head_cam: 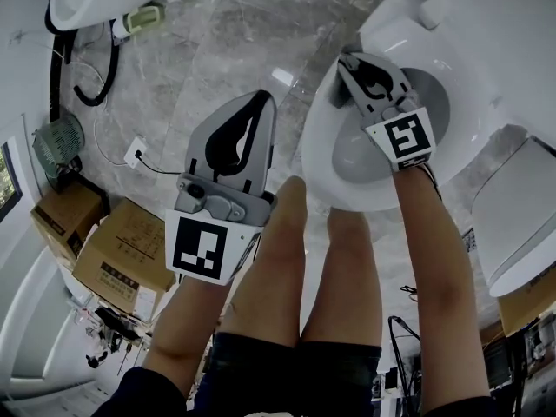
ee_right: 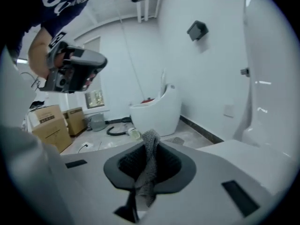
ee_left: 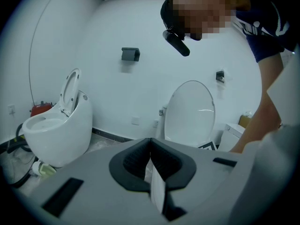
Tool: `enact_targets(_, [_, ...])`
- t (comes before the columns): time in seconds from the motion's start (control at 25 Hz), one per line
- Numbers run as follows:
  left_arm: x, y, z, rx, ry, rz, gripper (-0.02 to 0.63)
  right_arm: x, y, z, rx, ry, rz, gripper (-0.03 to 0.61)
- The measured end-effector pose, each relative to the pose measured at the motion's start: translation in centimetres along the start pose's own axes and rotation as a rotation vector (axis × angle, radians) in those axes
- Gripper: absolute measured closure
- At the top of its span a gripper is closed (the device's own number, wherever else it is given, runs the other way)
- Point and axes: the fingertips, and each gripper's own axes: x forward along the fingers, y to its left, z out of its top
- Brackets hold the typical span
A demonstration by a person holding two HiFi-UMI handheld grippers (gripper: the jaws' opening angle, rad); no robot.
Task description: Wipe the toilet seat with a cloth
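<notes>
Since the right gripper [head_cam: 346, 63] is clamped on the grey cloth [ee_right: 150, 159] at the left rim of the toilet seat [head_cam: 316, 156], press the cloth flat and sweep along the ring; the left gripper [head_cam: 259, 104], jaws together and empty, hovers left of the bowl.

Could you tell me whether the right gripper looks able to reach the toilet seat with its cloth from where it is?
Probably yes. The right gripper, shut on the cloth, hangs just above the seat at its rim. Nothing lies between them, and the lid is raised.
</notes>
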Motion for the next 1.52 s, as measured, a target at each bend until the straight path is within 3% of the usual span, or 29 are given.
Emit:
enact_targets(0.08, [-0.1,-0.1,-0.1,0.002,0.004,-0.002,0.594,-0.3,-1.5,0.2,0.026,-0.01,-0.062,0.514])
enact_targets(0.16, [-0.1,-0.2,-0.1,0.004,-0.001,-0.001,0.594,-0.4,-1.1,0.1,0.011,-0.002,-0.054,0.515])
enact_targets(0.24, [0.0,-0.3,0.3,0.002,-0.013,0.0,0.594,-0.6,1.9,-0.5,-0.081,0.039,0.057,0.515])
enact_targets(0.44, [0.2,-0.3,0.6,0.008,-0.013,-0.005,0.594,-3.4,13.2,-4.1,-0.316,0.131,0.458,0.515])
enact_targets(0.56, [0.2,-0.3,0.6,0.007,-0.011,-0.001,0.594,-5.0,15.0,-5.4,-0.393,0.16,0.547,0.515])
enact_targets(0.72, [0.6,-0.7,0.3,0.015,0.0,-0.009,0.594,-4.3,11.3,-5.1,-0.4,0.156,0.479,0.515])
enact_targets(0.96, [1.0,-1.4,0.4,-0.004,-0.008,-0.005,0.594,-3.7,-1.0,-3.9,-0.245,0.138,0.105,0.517])
enact_targets(1.08, [1.0,-1.7,0.6,-0.01,-0.013,0.0,0.594,-4.2,-3.2,-3.6,-0.174,0.129,0.007,0.517])
enact_targets(1.16, [1.0,-2.0,0.6,0.013,-0.012,-0.017,0.594,-4.1,-2.5,-3.7,-0.132,0.129,0.002,0.517])
enact_targets(1.28, [1.2,-2.4,0.9,0.019,-0.025,-0.026,0.594,-4.0,0.6,-4.3,-0.101,0.132,0.063,0.517])
enact_targets(1.4, [1.2,-2.8,0.7,0.017,-0.012,-0.03,0.594,-4.5,5.1,-5.2,-0.102,0.137,0.167,0.517])
enact_targets(1.52, [1.3,-3.1,0.7,0.016,-0.011,-0.035,0.594,-5.5,9.9,-6.2,-0.192,0.16,0.319,0.517])
